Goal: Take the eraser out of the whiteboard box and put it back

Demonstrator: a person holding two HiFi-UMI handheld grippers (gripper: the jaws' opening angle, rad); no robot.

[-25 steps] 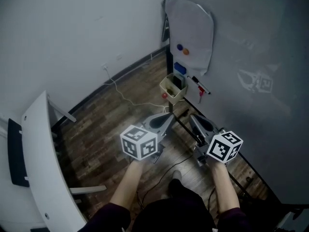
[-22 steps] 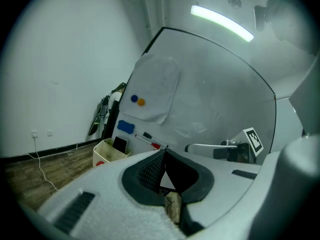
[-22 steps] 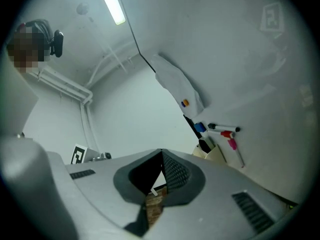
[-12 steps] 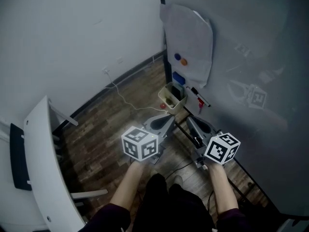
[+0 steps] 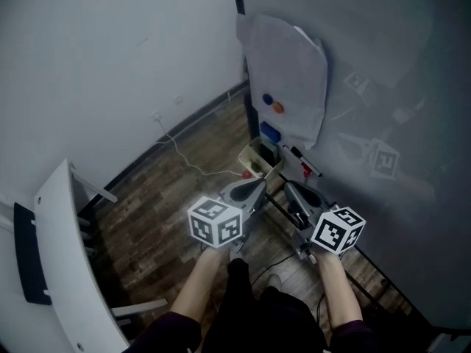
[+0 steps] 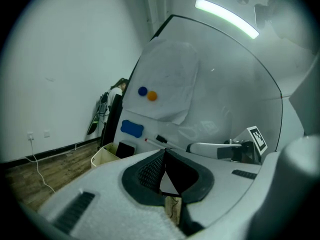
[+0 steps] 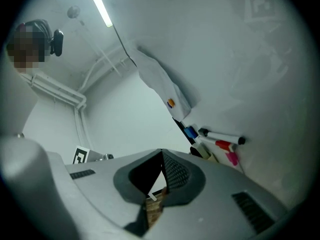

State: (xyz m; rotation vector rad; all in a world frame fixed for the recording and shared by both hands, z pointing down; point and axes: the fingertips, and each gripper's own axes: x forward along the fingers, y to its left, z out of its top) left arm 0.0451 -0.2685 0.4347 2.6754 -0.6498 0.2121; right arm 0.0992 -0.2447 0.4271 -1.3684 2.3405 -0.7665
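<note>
Our left claw point(image 5: 257, 183) and right claw point(image 5: 289, 187) are closed, empty, near the box point(image 5: 250, 155); the eraser point(image 5: 271, 132) sits on the whiteboard point(image 5: 383, 87) above it

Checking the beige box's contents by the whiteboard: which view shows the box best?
Head view: it looks down into the open top of the beige box. The left gripper view shows its side wall and a dark item inside; the right gripper view catches only a sliver.

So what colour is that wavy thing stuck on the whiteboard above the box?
Blue; the wavy-edged block shows best in the left gripper view.
</note>
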